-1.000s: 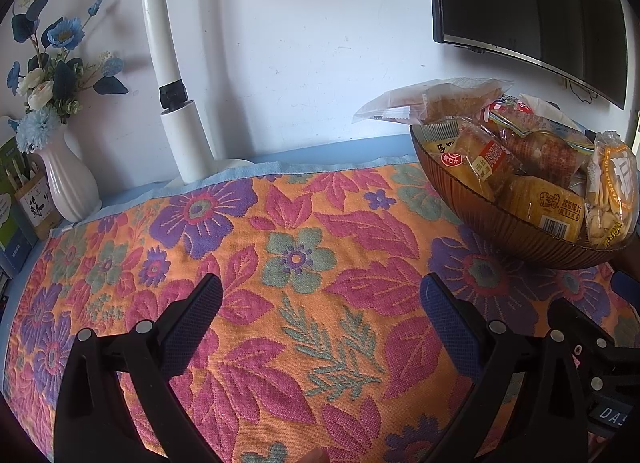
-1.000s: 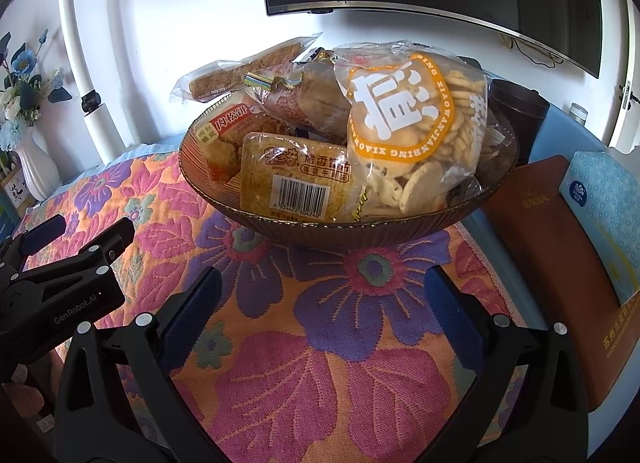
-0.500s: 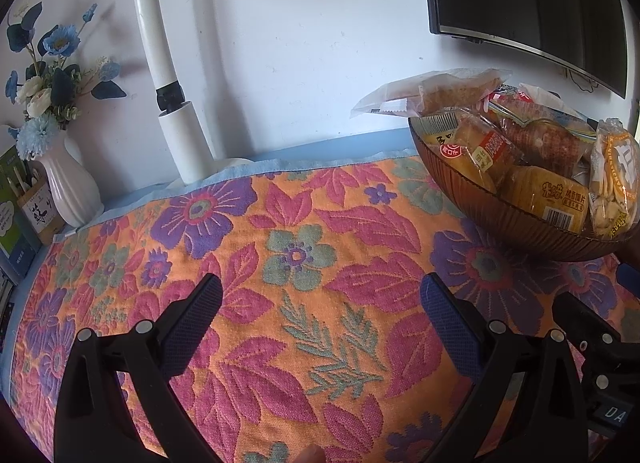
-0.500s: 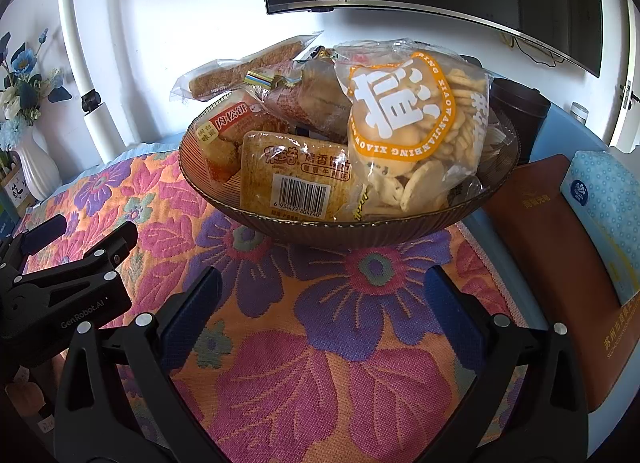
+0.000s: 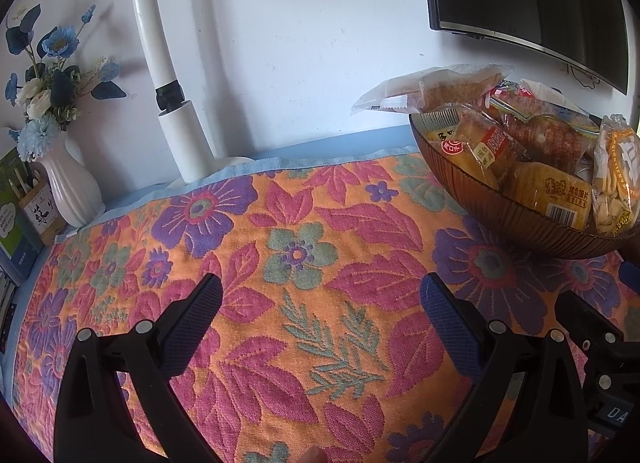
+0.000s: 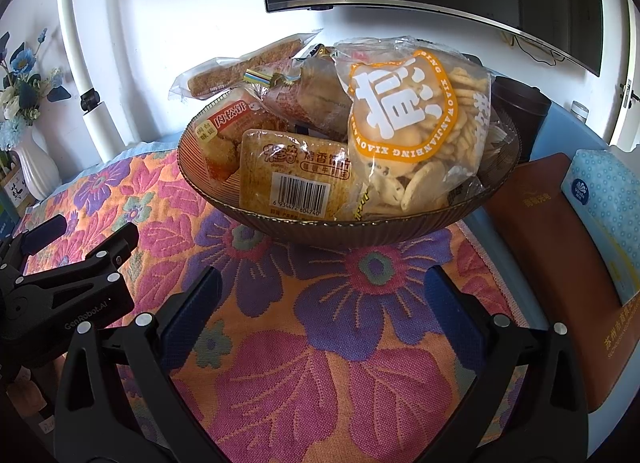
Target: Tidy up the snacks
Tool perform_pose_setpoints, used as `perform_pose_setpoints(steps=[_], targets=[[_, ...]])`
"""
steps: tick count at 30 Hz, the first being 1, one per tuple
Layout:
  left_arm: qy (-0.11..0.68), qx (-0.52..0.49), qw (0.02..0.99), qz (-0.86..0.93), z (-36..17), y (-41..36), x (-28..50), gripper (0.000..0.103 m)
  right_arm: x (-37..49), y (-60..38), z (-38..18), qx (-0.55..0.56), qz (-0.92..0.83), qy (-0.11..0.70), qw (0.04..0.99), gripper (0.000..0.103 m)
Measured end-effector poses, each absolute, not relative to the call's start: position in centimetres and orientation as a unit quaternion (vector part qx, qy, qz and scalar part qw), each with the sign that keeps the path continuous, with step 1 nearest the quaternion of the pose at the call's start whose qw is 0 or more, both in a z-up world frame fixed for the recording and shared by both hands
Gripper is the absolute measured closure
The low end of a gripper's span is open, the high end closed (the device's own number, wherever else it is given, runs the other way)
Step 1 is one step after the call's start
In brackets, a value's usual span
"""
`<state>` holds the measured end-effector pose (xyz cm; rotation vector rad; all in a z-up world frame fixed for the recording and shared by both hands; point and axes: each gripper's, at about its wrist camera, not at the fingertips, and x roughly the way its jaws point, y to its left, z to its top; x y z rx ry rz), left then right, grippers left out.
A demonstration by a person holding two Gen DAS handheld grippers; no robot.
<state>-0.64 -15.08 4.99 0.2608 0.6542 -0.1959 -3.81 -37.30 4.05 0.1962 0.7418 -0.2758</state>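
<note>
Several light, crinkly snack packets (image 6: 296, 183) are sitting heaped in the ribbed brown bowl (image 6: 360, 227) on the floral worktop, crushable and slippery, best pinched at sealed edges, while the left gripper (image 5: 320, 303) and right gripper (image 6: 322, 295) are hovering wide open, empty.

You are looking at an orange cloth (image 6: 320, 363) showing pink leaves and purple flowers. A ribbed brown bowl (image 6: 360, 227) is holding yellow and orange snack packets (image 6: 294, 179). A white vase (image 5: 72, 187) is holding blue flowers (image 5: 52, 43).
</note>
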Motion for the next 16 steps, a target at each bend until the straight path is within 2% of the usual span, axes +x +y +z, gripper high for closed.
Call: perform_pose_setpoints(steps=[16], targets=[[0.340,0.127,0.927,-0.096,4.40,-14.68,0.00,0.005,-3.87,-37.64,3.99,0.097,-0.132,0.359,0.919,0.003]])
